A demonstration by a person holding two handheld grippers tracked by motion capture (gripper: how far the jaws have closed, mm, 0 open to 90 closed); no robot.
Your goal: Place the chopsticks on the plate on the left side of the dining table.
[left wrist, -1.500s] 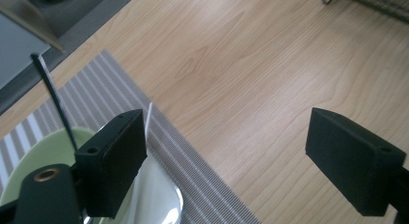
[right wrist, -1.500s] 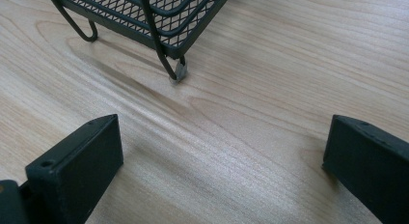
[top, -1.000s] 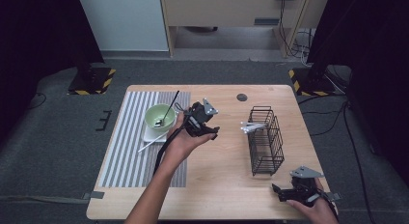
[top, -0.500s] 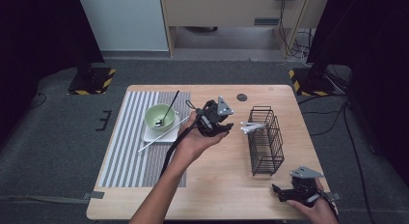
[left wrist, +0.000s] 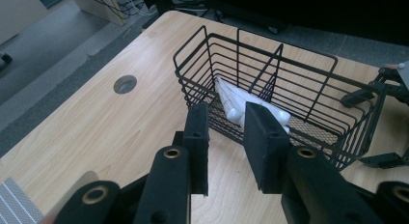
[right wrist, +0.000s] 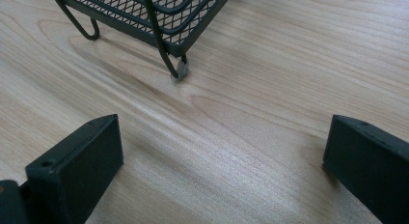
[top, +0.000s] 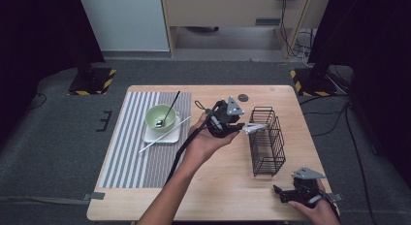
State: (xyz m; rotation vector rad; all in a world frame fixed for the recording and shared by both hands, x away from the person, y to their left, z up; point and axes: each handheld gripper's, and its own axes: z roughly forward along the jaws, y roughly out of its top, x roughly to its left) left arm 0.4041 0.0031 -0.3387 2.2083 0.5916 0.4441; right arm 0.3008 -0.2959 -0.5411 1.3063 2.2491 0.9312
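Two grippers we hold over a pale wooden tabletop (top: pixel 228 186): left gripper (left wrist: pixel 226 122) narrow, just closing, empty, facing the wire basket (left wrist: pixel 289 84); right gripper (right wrist: pixel 222 151) wide near the front right corner. No writing legible.

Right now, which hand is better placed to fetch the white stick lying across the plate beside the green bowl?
Left. The left gripper, jaws just closing on nothing, hovers between basket and white stick, mid-table. The right gripper rests open at the near right corner, beyond the basket.
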